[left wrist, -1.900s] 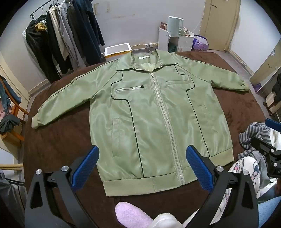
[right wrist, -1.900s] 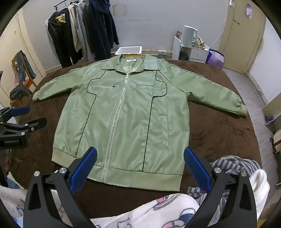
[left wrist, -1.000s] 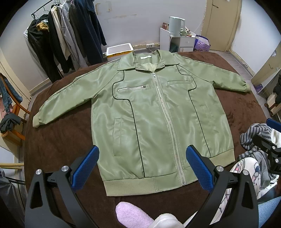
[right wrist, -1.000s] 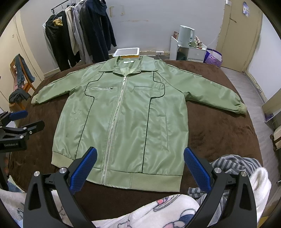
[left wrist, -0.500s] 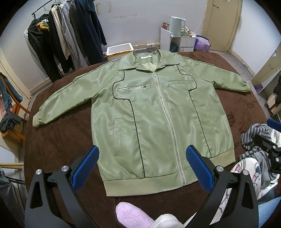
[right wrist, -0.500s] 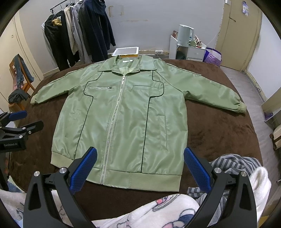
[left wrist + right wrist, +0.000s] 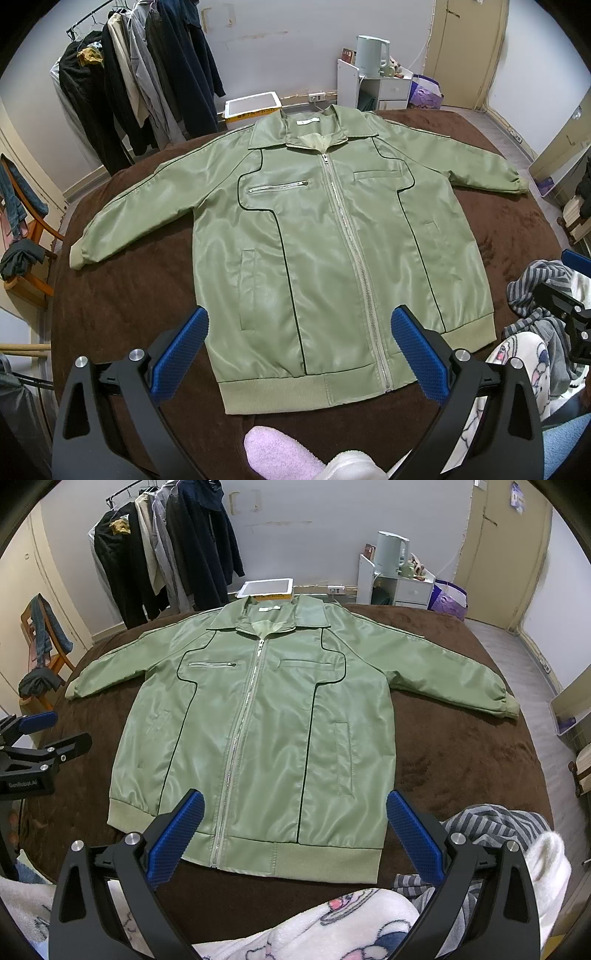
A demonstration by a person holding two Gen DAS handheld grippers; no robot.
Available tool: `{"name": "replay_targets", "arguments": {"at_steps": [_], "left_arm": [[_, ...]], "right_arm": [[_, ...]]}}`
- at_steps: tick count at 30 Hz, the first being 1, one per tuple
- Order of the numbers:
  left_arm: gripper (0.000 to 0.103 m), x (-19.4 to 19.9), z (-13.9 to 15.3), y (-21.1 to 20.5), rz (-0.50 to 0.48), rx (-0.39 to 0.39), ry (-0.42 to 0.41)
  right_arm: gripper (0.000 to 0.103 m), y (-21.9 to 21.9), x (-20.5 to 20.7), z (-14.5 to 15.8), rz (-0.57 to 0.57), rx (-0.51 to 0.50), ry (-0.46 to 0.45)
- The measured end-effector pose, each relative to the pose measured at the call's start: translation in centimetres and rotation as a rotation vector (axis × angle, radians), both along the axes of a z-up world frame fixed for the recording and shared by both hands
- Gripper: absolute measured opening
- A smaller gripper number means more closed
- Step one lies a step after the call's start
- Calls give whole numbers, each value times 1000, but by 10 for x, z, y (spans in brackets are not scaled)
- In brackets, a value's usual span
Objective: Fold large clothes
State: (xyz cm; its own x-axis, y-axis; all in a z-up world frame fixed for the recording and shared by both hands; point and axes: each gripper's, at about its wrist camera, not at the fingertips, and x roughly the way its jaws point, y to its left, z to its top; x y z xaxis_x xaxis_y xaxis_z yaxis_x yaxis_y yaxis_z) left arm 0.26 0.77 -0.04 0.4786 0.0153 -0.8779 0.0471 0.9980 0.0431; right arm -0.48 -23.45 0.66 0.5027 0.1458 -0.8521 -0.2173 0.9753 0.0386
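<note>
On the brown bedspread (image 7: 110, 314): green jacket (image 7: 332, 240) laid flat, front up, zipped to just under the collar, collar toward the far wall, ribbed hem toward the cameras. Both sleeves spread outward and angled down, cuffs resting on the bedspread near its left and right edges. Above the hem, nearest the viewer: left gripper (image 7: 299, 345), blue-padded fingers spread wide, nothing held between them, not touching the fabric. Seen likewise from the other wrist: right gripper (image 7: 295, 829), fingers (image 7: 175, 836) just as wide apart, empty, raised over the lower front of the jacket. At the right edge of the left wrist view, part of the right gripper showing; at the left edge of the right wrist view, part of the left one. Beside the jacket's lower right corner: striped grey garment (image 7: 495, 823), bunched up. Closest to the cameras: white printed fleece (image 7: 332, 923) and a lilac fuzzy sock (image 7: 280, 454). Against the far wall: clothes rack (image 7: 147, 74) with dark coats, white cabinet (image 7: 373, 88) with a pale kettle (image 7: 371, 51) on top.
</note>
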Motion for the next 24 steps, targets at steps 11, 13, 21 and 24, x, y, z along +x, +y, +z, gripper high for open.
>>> {"name": "replay_targets", "arguments": {"at_steps": [11, 13, 21, 24], "left_arm": [[97, 1, 0, 1, 1, 2, -1], [97, 1, 0, 1, 0, 2, -1], [97, 2, 1, 4, 7, -1, -7], [97, 4, 1, 6, 8, -2, -9]], "right_arm": [[97, 0, 0, 1, 0, -1, 0], [97, 0, 1, 1, 0, 1, 1], [97, 0, -1, 0, -1, -2, 5], [97, 1, -2, -1, -4, -3, 7]]}}
